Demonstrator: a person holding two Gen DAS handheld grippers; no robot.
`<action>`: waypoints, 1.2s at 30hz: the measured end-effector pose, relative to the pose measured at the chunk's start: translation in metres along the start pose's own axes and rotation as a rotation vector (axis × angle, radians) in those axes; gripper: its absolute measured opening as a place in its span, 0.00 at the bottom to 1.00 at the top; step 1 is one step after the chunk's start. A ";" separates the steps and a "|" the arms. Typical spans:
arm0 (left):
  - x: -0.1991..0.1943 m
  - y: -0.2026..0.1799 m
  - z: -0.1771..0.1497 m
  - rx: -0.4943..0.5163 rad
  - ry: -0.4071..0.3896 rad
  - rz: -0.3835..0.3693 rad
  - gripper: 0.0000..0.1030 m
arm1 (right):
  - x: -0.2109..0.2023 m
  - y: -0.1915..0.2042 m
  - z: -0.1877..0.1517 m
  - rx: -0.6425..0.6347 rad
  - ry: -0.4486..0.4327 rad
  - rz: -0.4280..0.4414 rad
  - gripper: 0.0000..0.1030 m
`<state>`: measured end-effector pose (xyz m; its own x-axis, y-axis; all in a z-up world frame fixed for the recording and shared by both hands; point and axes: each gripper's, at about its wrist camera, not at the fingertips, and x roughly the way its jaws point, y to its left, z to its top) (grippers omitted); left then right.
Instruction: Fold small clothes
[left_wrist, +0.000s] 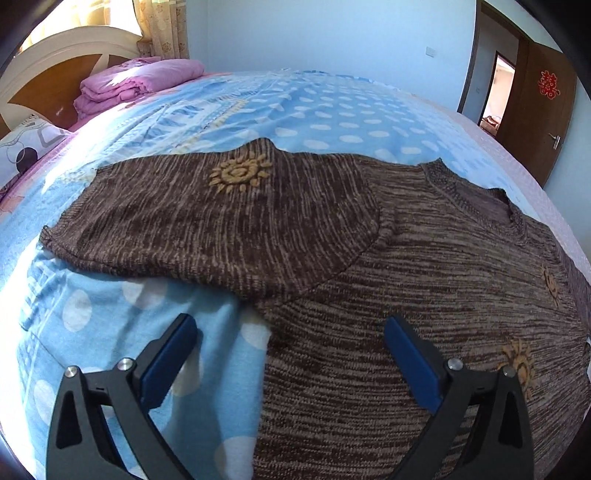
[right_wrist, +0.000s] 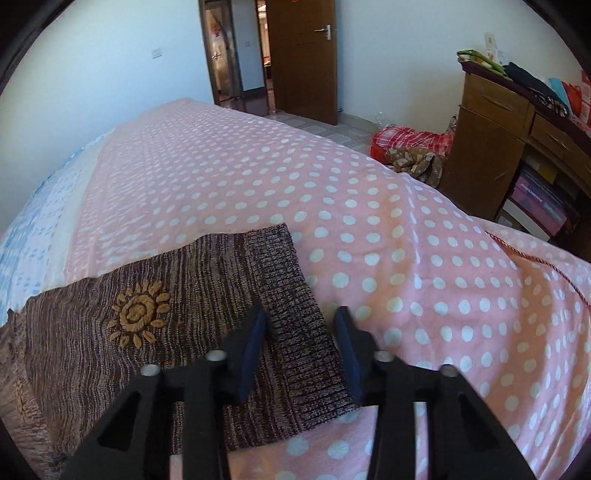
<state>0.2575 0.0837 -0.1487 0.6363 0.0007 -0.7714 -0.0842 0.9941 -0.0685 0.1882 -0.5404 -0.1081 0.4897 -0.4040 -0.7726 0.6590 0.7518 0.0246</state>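
Polka-dot bedding (right_wrist: 369, 206) carries a brown knit sweater (left_wrist: 369, 295), sleeve lying sideways. Left gripper (left_wrist: 290, 332) gapes wide; right gripper (right_wrist: 300, 323) straddles the ribbed cuff (right_wrist: 295, 314), pads apart.

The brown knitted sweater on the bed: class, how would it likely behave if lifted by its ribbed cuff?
The brown knitted sweater would probably hang limp, since its folded sleeve drapes flat on the bed. The ribbed cuff between the right gripper looks stretchy. Its fuzzy knit likely grips rather than slips.
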 end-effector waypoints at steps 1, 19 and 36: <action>0.000 0.001 0.000 -0.004 -0.002 -0.006 1.00 | -0.001 0.001 0.001 -0.010 0.012 0.016 0.15; -0.002 0.012 -0.001 -0.056 -0.045 -0.088 1.00 | -0.136 0.167 0.013 -0.161 -0.104 0.332 0.07; -0.004 0.018 -0.002 -0.086 -0.075 -0.142 1.00 | -0.098 0.387 -0.150 -0.465 -0.017 0.492 0.10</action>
<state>0.2523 0.1016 -0.1479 0.7015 -0.1277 -0.7012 -0.0528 0.9718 -0.2298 0.3098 -0.1316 -0.1177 0.6812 0.0378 -0.7312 0.0447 0.9947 0.0931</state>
